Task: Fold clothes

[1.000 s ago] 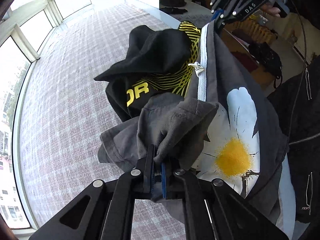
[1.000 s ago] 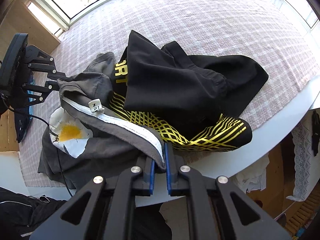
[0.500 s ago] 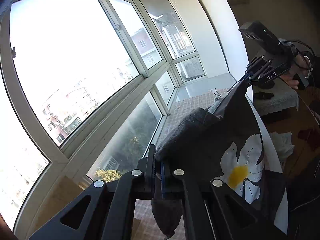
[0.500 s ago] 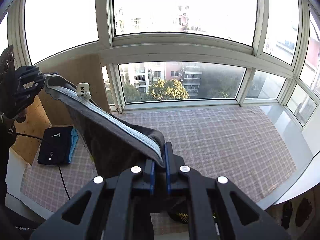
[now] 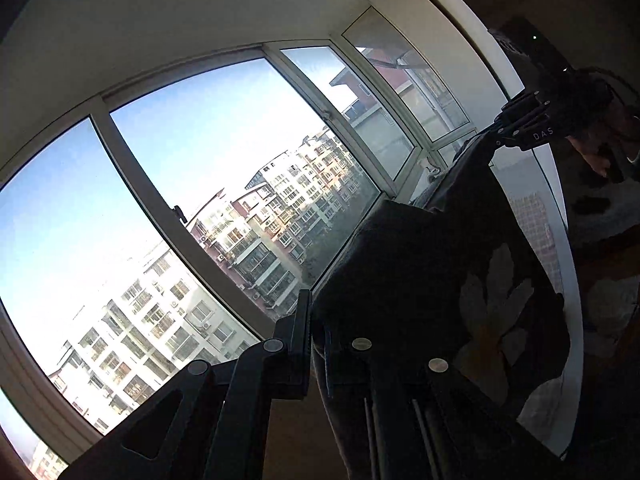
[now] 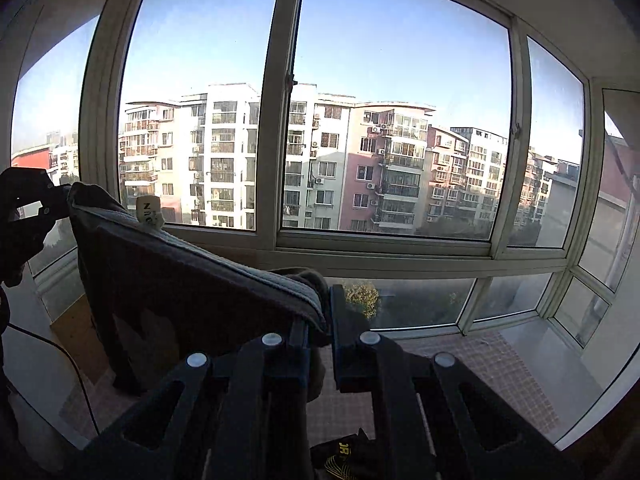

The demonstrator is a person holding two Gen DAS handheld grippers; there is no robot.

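A dark grey T-shirt [image 5: 420, 264] with a daisy print hangs in the air, stretched between both grippers by its shoulders. My left gripper [image 5: 318, 336] is shut on one shoulder; the cloth falls away to its right. My right gripper [image 6: 320, 324] is shut on the other shoulder, and the grey shirt [image 6: 192, 280] runs from it up to the left, with a white neck label [image 6: 147, 210] standing on the collar. The right gripper [image 5: 500, 136] shows at the far end of the shirt in the left wrist view, and the left gripper [image 6: 60, 200] likewise in the right wrist view.
A black garment with yellow lines [image 6: 340, 456] lies below on the checked table cover [image 6: 480, 356]. A bay window [image 6: 288, 120] with apartment blocks outside fills both views. A person's hand [image 5: 600, 156] holds the right gripper. A wooden panel [image 6: 80, 336] stands at the left.
Both grippers have risen and tilted upward with the grey shirt, which now hangs clear of the table. The black garment has stayed on the table and dropped to the bottom edge of view.
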